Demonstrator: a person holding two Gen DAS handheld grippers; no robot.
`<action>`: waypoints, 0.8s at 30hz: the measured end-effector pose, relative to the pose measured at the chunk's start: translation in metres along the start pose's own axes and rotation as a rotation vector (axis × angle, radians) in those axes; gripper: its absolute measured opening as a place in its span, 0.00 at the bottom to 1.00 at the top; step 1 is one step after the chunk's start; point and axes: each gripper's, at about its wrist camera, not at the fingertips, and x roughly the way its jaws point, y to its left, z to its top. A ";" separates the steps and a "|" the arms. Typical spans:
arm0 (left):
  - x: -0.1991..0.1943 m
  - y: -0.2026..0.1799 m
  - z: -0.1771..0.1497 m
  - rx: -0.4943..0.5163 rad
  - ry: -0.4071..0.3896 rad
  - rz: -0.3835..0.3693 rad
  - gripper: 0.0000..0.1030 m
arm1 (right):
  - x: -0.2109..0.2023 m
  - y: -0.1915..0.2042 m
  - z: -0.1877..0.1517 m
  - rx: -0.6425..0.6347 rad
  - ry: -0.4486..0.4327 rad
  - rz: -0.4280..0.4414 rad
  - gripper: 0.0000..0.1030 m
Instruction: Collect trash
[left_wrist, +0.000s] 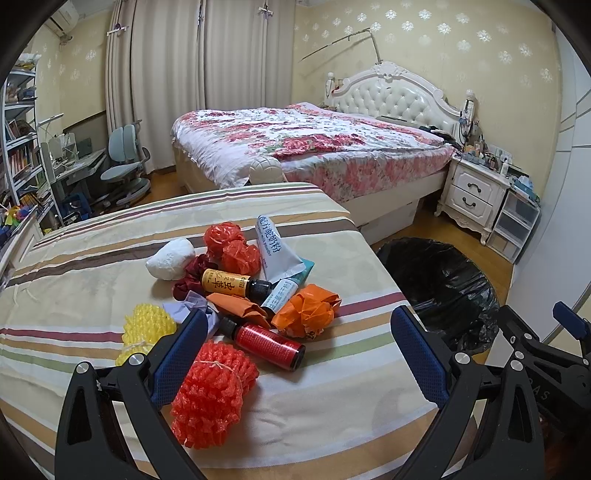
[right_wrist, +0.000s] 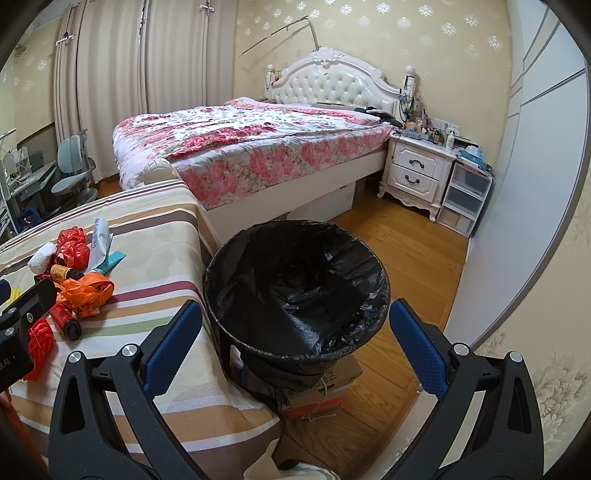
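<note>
**Caller:** Left wrist view first, and nearest the lens the left gripper (left_wrist: 299, 354) is seen spread fully wide, nothing clamped. A red foam net (left_wrist: 212, 395) is framed low between the blue pads, though no contact with it can be made out.

**Analyst:** Agreed, nothing is held. Just beyond, a red bottle (left_wrist: 267, 343) is laid on its side, and a yellow foam net (left_wrist: 146, 332) is found to the left, partly hidden by the left finger.

**Caller:** Further in, the pile is packed tight on the striped cloth (left_wrist: 92, 273): an orange plastic bag (left_wrist: 308, 312), an amber bottle (left_wrist: 231, 284) lying flat, a white sachet (left_wrist: 275, 251), two red crumpled balls (left_wrist: 231, 247) and a white wad (left_wrist: 170, 259).

**Analyst:** And the bin is glimpsed off the table's right edge, lower down on the floor side.

**Caller:** Over to the right wrist view. The right gripper (right_wrist: 295, 343) is likewise held wide open and empty, and the black-lined trash bin (right_wrist: 295, 284) is centred straight between its fingers, beyond the tips.

**Analyst:** The bin is seen propped on a stack of boxes (right_wrist: 325, 387), just beside the table. Its liner looks empty as far as can be told.

**Caller:** In the distance a floral bed (right_wrist: 251, 147) is noted, with a white nightstand (right_wrist: 417, 170) to its right.
</note>
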 end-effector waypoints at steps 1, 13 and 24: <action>0.000 0.000 0.000 0.001 -0.001 0.001 0.94 | 0.000 -0.003 -0.001 0.000 0.000 -0.001 0.96; 0.002 -0.004 0.001 0.004 0.001 0.002 0.94 | -0.001 -0.002 0.000 0.002 0.002 0.000 0.96; -0.002 -0.008 0.002 0.008 0.002 0.004 0.94 | 0.000 -0.009 -0.002 0.002 0.004 0.001 0.96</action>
